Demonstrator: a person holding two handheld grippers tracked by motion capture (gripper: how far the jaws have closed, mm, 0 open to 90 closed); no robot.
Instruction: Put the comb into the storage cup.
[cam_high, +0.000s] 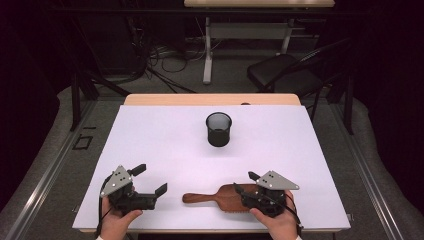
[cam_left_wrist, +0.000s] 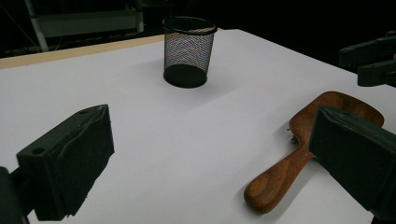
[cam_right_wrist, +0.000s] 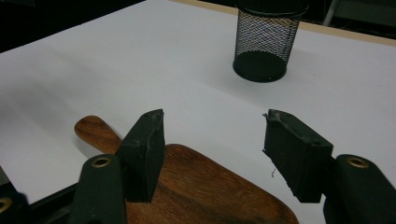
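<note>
A brown wooden paddle hairbrush (cam_high: 215, 196) lies flat near the table's front edge, its handle pointing left. My right gripper (cam_high: 245, 182) sits over the wide end of the brush. In the right gripper view its jaws stand apart (cam_right_wrist: 214, 123). One is above the brush (cam_right_wrist: 201, 186) and the other above bare table, and neither pad presses on the wood. My left gripper (cam_high: 151, 179) rests at the front left, open and empty, with the brush handle (cam_left_wrist: 299, 154) lying just to its right. A black mesh cup (cam_high: 219, 129) stands upright at the table's middle.
The white table top (cam_high: 165, 135) has a wooden strip along its far edge. Beyond it are a dark chair (cam_high: 285, 75), a table leg and cables on the floor. The mesh cup (cam_left_wrist: 187, 51) looks empty from the left gripper view.
</note>
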